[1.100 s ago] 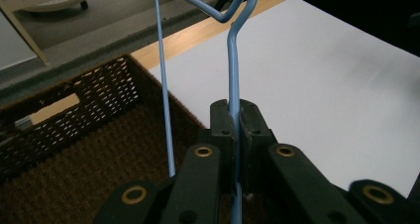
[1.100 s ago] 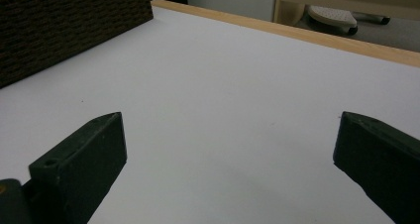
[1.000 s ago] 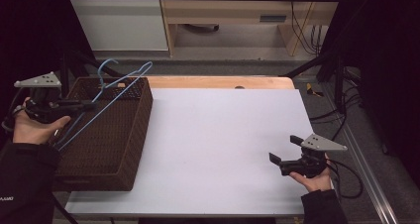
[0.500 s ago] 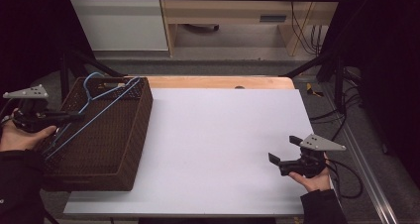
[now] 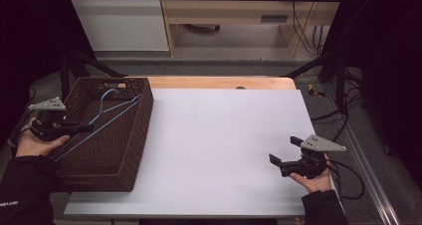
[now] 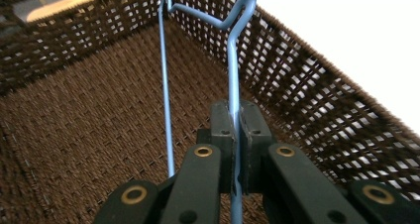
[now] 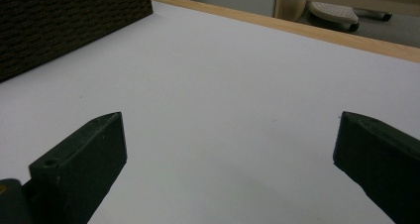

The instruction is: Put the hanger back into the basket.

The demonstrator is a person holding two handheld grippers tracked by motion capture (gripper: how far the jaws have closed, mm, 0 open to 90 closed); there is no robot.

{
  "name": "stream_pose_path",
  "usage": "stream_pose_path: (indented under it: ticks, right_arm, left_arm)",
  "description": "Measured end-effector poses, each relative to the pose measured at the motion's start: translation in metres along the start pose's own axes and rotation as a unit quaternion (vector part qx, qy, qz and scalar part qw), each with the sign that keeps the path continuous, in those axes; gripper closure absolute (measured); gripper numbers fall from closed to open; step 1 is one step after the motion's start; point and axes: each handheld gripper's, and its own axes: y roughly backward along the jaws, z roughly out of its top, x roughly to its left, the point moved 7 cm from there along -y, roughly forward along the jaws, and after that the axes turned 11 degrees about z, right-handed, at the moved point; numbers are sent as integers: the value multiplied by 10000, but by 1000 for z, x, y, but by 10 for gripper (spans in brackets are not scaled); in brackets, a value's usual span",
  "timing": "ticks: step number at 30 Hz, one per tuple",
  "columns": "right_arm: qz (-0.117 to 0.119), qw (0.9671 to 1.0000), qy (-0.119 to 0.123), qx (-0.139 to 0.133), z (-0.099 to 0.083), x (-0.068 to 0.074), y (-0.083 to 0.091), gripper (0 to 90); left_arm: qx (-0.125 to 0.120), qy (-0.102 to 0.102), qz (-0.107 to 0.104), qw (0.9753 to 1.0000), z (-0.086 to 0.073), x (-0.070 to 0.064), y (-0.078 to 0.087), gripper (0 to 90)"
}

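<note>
White sheeting covers the table [image 5: 224, 145], with a strip of bare wood along the far edge and dark floor, cabinet fronts and loose cables beyond it. A brown wicker basket [image 5: 134, 135] stands at the table's left end.

Left hand [image 5: 32, 144]: it enters from the lower left with the forearm in a dark sleeve and sits outside the basket's left wall. The left gripper [image 5: 82, 127] points across that wall toward the basket interior, grey plate uppermost.

Right hand [image 5: 313, 181]: it rests low at the table's near right, palm up under the tool. The right gripper [image 5: 284, 150] points left across the white surface. In the right gripper view its jaws stand wide apart with nothing between them.

Task item: a light blue wire clothes hanger [image 5: 107, 113]. It is thin, evenly coloured wire; its hook reaches toward the basket's far end.

Relation to the left gripper: in the left gripper view the jaws are closed on one wire [image 6: 233, 85] of the hanger, which passes straight between the pads. A second wire [image 6: 166, 85] runs just beside the jaws, apart from them. The hanger lies slanted over the basket's interior, above the woven floor [image 6: 89, 135], well apart from the right gripper.
</note>
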Motion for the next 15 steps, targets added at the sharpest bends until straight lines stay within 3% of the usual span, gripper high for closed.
stream_pose_path:
  ticks: [5,8,15]
  right_arm:
    - [12,10000,-16,8,0,1,-1,6]
    - [23,10000,2,19,0,1,-1,6]
    - [23,10000,-5,17,0,2,-1,6]
  left_arm:
    - [302,-77,68,9995,-9,-2,-18,869]
    - [365,-54,104,9993,-14,-1,-23,868]
    - [737,-2,487,9961,-28,4,-30,860]
